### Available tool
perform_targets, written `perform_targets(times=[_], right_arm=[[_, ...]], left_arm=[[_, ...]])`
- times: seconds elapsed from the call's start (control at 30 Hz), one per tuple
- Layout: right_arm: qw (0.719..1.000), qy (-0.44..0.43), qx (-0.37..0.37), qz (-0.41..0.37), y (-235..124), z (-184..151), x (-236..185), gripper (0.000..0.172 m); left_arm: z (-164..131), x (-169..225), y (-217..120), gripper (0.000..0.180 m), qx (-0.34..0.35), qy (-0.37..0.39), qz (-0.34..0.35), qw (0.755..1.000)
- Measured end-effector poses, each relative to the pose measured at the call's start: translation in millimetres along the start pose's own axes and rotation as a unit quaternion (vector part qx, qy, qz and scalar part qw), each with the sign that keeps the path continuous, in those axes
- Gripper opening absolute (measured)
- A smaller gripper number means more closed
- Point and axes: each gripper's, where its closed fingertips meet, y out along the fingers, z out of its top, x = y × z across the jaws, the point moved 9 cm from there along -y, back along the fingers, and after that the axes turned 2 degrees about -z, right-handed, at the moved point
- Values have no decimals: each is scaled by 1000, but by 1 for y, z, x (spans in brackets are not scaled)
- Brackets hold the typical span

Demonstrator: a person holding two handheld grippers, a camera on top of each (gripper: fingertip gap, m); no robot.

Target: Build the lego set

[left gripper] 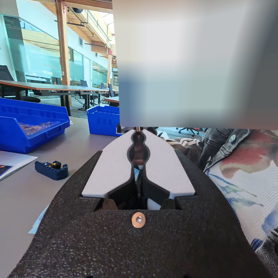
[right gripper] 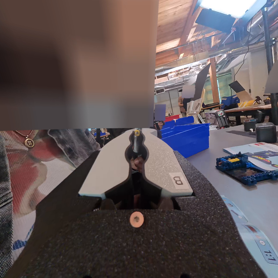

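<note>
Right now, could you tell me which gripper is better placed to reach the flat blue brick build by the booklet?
Right, probably: the build lies on the table beside the right gripper, which pinches a small yellow piece. The left view does not show it.

Left gripper (left gripper: 138, 132) is pointing level, jaws nearly closed, pinching a thin reddish-brown pin. Right gripper (right gripper: 137, 133) is pointing level, jaws nearly closed, pinching a small yellow ring.
</note>
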Motion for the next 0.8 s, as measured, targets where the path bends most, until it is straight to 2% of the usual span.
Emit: perform_targets(times=[0.37,0.8], right_arm=[[1000,8,-28,-12,2,-7,5,6],[998,-6,-66,-13,3,-7,4,6]], left_arm=[[-2,3,1,4,-35,37,17,999],[-7,1,2,4,-68,47,22,996]])
